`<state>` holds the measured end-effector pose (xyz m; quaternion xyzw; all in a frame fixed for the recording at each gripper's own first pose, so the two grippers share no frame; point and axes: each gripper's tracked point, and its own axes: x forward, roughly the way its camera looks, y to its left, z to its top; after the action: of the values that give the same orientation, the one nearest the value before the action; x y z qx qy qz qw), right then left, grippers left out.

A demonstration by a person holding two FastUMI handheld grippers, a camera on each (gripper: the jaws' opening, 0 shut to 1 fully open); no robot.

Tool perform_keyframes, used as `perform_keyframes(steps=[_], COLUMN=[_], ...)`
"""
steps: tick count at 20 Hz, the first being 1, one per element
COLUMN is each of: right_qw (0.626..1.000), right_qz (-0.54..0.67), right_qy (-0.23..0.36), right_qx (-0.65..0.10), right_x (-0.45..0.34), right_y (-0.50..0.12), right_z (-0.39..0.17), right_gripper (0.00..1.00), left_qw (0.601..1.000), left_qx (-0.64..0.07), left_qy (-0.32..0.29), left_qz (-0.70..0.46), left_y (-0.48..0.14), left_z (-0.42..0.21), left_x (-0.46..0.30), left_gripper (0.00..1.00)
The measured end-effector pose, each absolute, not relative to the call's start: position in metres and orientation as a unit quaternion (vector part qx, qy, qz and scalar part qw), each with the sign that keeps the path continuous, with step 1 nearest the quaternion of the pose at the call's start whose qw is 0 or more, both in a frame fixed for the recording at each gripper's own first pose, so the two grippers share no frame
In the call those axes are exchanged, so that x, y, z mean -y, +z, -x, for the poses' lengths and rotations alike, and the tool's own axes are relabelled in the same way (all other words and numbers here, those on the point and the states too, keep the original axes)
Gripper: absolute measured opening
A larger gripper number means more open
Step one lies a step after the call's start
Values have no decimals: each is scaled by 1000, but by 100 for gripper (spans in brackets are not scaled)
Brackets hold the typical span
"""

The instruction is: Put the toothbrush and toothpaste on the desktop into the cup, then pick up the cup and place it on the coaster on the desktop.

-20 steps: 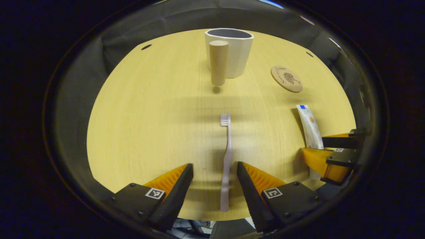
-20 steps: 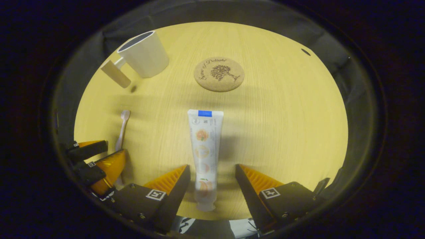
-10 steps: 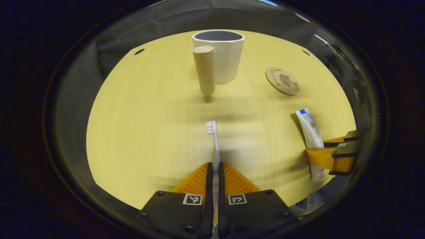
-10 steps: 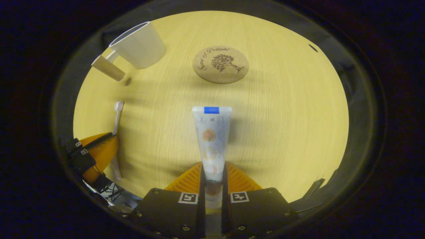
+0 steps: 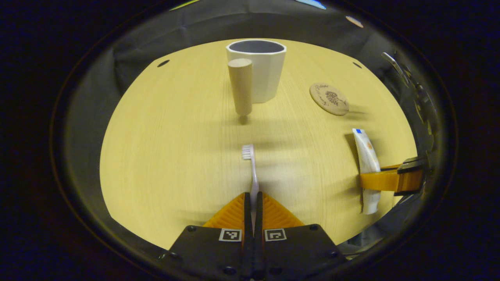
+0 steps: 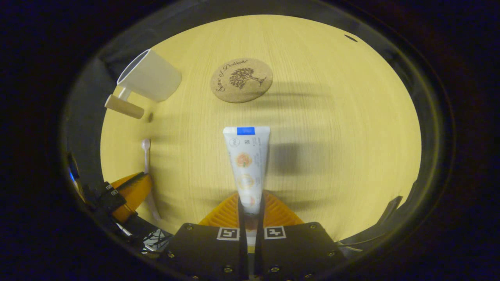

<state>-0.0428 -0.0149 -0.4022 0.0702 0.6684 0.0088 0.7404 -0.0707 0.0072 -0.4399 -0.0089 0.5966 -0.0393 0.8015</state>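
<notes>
Hiding the lower handle of the toothbrush (image 5: 253, 171) between closed fingers, left gripper (image 5: 253, 201) clamped on it in the left gripper view; handle end not visible. Long axis running straight ahead toward 12 o'clock, bristle head at the far end, bristles turned toward 9 o'clock. Off the desktop (image 5: 168, 156) or still touching it: cannot tell.

Swallowing the cap end of the toothpaste (image 6: 247, 164) the same way, right gripper (image 6: 250, 205) pressed shut on the tube in the right gripper view; cap concealed between the fingers. Tube pointing to 12 o'clock, flat crimped end with a blue patch farthest out, shadow cast at 3 o'clock. Round fruit pictures down its face; small print too fine to read.

Standing upright at 12 o'clock in the left gripper view, white cup (image 5: 261, 70) with its cylindrical wooden handle (image 5: 241, 86) facing the camera, mouth open upward. Lying flat at 1 o'clock, well apart from the cup, cork coaster (image 5: 329, 99); in the right gripper view, a tree drawing and curved script on it, seemingly "Sense of Delight", not fully legible.

Seen at 3 o'clock in the left gripper view, the other gripper gripping the tube, partly cut off by the edge.
</notes>
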Motion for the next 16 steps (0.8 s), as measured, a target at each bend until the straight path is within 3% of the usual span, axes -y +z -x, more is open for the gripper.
perform_keyframes(steps=[6,16], right_qw=[748,754], right_qz=[-73,-73], right_qy=[14,19], right_qx=[-660,-652], right_x=[16,17], right_y=[-402,-401], right_z=[42,41], right_gripper=[9,9], left_qw=[817,868], left_qx=[-574,-489], left_qy=[-36,-49], left_qz=[46,74], left_y=[-416,-316], left_z=[61,11], left_x=[-7,-3], left_gripper=[7,7])
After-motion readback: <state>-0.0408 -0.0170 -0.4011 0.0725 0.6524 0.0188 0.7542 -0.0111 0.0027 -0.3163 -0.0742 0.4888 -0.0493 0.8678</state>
